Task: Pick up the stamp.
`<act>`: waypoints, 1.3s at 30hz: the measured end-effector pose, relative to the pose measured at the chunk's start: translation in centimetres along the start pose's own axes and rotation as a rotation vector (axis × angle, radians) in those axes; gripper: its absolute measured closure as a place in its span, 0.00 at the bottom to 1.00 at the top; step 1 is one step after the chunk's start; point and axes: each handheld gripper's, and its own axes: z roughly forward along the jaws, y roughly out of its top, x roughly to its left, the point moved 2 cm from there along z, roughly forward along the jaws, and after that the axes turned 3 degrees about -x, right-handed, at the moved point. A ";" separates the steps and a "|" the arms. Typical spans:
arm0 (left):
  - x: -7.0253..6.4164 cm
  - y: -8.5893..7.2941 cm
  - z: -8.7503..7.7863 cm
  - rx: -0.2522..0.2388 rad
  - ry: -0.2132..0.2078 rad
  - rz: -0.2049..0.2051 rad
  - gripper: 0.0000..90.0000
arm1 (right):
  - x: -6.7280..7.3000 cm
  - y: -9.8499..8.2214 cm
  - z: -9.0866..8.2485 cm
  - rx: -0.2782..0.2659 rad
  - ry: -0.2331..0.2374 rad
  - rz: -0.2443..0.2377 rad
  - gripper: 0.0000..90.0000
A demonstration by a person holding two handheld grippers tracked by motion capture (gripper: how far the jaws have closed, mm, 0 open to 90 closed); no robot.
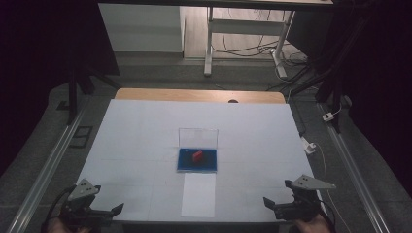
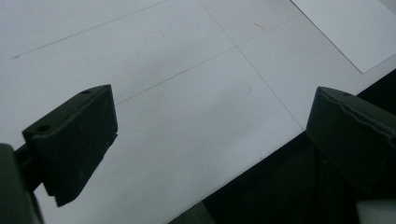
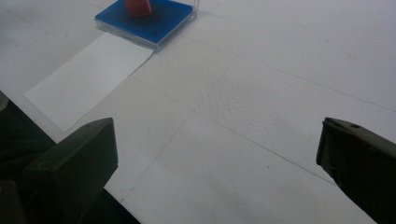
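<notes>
High view, mid-frame: a small red block (image 1: 198, 156) sits on a flat blue square tray (image 1: 184, 165), with a clear plastic panel (image 1: 198, 136) hard to make out behind it. Right gripper view crops the block at the top edge. Left gripper (image 1: 115, 209) and right gripper (image 1: 268, 201), both spread and holding nothing, sit at the bottom corners.

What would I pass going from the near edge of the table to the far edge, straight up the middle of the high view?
White paper sheet → blue tray holding a red block → clear upright panel → bare wooden table edge.
</notes>
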 end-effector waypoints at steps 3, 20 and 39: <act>0.0 0.0 -0.1 -0.005 -0.015 -0.005 0.03 | 0.0 0.0 0.1 0.014 0.004 0.001 0.00; -0.4 0.1 0.4 0.041 -0.023 0.045 0.00 | 0.3 0.0 0.2 0.029 0.010 -0.024 0.00; -0.4 0.6 -0.2 -0.011 -0.044 0.031 0.00 | 0.6 0.0 0.3 0.038 0.001 -0.049 0.00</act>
